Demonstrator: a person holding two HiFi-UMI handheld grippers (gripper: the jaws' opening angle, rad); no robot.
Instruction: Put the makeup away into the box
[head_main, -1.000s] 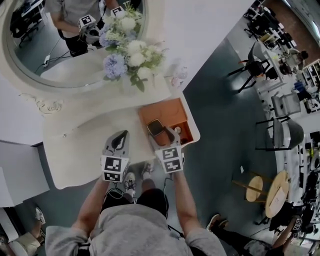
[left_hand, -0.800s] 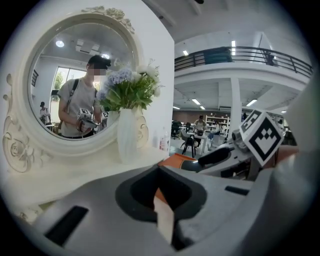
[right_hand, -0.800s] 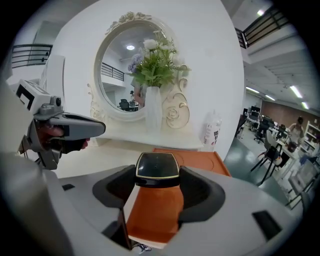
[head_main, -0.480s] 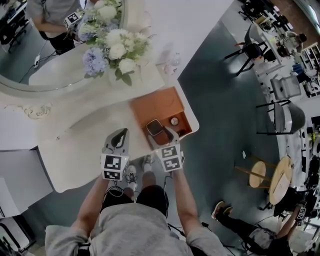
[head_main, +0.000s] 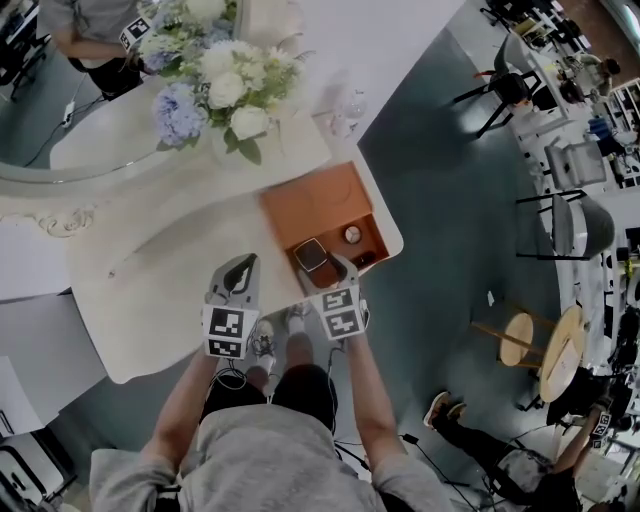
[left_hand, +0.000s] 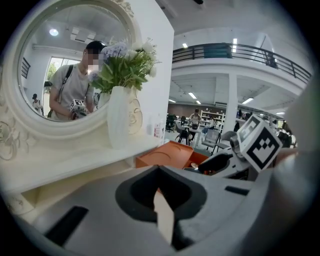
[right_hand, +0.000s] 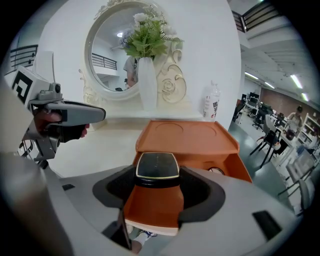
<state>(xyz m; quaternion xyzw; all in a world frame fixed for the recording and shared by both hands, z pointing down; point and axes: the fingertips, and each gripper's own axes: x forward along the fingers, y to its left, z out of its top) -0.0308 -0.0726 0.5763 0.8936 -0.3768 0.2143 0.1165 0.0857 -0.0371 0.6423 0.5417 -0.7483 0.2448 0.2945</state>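
Compact (right_hand: 157, 166), dark with a gold rim, sat clamped between the jaws of your right hand-held gripper (head_main: 320, 262), angled down, likely so it could go into the orange box (right_hand: 186, 136) just beneath its tips. Your left hand-held gripper (left_hand: 160, 175), closed and empty, hung alongside over the desk (head_main: 150, 300), clear of the box.

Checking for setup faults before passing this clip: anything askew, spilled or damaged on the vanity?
Nothing stands out. The vase stands upright, the orange box sits flat with nothing spilled, and the right gripper holds the compact level.
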